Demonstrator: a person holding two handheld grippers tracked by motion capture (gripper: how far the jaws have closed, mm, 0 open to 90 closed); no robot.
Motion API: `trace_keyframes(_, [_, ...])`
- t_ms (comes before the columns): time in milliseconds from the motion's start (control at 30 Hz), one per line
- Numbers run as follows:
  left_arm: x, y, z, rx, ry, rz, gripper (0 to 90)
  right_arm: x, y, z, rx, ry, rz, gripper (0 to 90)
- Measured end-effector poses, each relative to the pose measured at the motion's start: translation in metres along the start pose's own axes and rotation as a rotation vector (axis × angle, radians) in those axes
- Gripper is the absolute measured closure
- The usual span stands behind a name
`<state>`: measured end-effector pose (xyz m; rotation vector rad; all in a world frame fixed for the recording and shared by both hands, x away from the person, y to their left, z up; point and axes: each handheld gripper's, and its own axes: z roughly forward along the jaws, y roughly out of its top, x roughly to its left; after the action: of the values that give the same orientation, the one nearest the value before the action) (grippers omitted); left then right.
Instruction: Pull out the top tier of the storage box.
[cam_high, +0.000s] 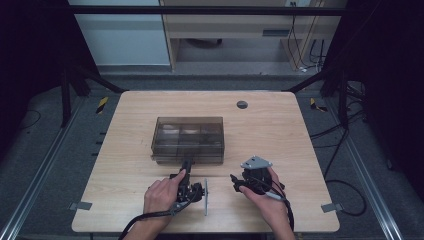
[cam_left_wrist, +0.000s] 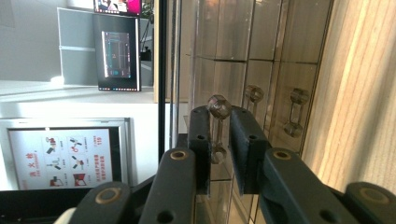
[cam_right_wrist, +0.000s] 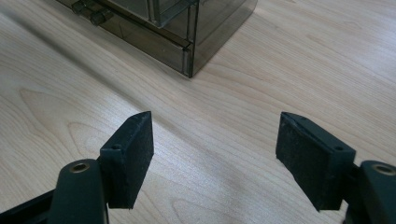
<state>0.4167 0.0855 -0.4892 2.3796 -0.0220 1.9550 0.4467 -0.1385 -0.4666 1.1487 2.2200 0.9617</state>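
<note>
My left gripper is clamped on a drawer handle at the smoky plastic drawer box, mid-table; the handle's bar seems to run along the jaws. My right gripper waits wide apart, empty, beside the box's near corner.

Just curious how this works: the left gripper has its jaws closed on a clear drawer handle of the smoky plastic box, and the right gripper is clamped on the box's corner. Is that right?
Half right. The left gripper does have its jaws closed on a clear handle of the box. But the right gripper is not clamped on the corner: the right gripper view shows its jaws wide apart over bare table, short of the box.
</note>
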Motion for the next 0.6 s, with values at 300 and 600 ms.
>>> trace_keyframes(300, [0.0,0.0,0.0,-0.003,0.0,-0.006,73.8,0.0,0.0,0.0,0.001,-0.001,-0.001,28.0])
trace_keyframes(600, [0.01,-0.006,-0.004,-0.018,-0.082,-0.125,59.0,0.0,0.0,0.0,0.003,0.0,0.0,26.4])
